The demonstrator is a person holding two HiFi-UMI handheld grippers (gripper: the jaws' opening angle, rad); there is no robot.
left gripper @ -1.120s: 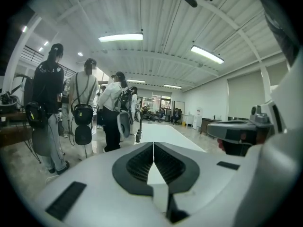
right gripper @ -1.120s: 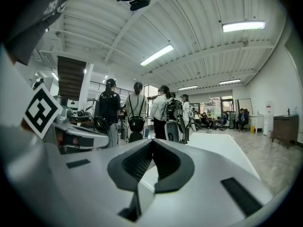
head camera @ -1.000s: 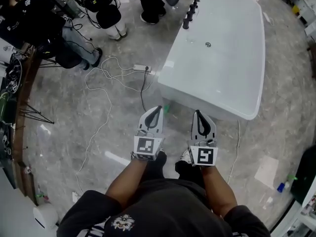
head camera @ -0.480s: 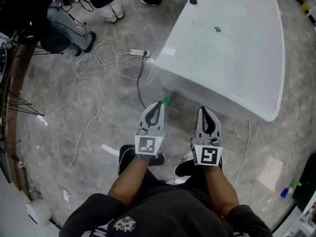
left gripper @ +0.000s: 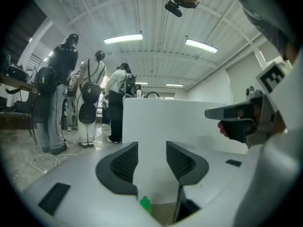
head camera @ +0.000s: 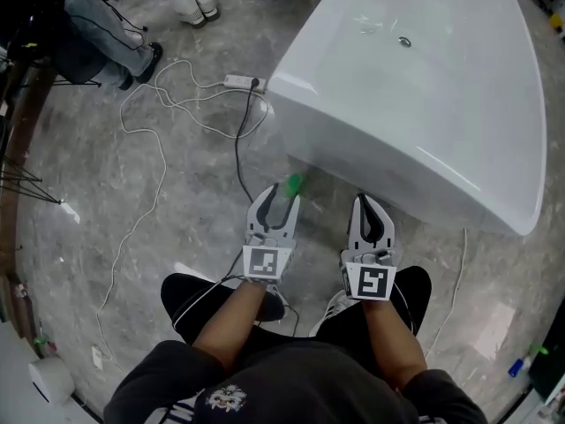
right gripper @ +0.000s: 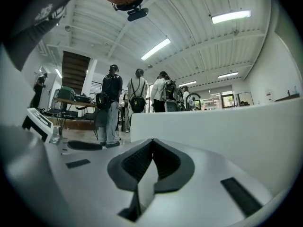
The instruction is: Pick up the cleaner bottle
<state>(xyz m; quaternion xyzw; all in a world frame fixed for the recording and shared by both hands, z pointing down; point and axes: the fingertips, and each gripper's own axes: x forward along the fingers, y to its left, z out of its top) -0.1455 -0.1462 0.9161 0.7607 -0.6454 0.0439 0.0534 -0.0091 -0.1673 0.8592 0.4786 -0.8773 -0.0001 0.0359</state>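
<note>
The cleaner bottle shows mainly as a green cap (head camera: 292, 184) on the floor against the foot of the white bathtub (head camera: 424, 104). My left gripper (head camera: 276, 194) is held low, right in front of it, and its jaws are opening with nothing pressed between the pads. In the left gripper view the green cap (left gripper: 145, 204) sits low in the gap of the left gripper (left gripper: 151, 145), with the tub wall behind it. My right gripper (head camera: 369, 201) points at the tub side, shut and empty. Its jaws meet in the right gripper view (right gripper: 152, 141).
The tub wall rises directly ahead of both grippers. A power strip (head camera: 237, 82) and white cables (head camera: 150, 140) trail over the grey floor at the left. People's legs (head camera: 106, 34) stand at the top left. A small blue bottle (head camera: 521, 363) lies at the bottom right.
Both grippers have sunk toward the floor and the tub now looms larger. The left jaws, shut before, have parted near the green cap. The right jaws stay shut.
</note>
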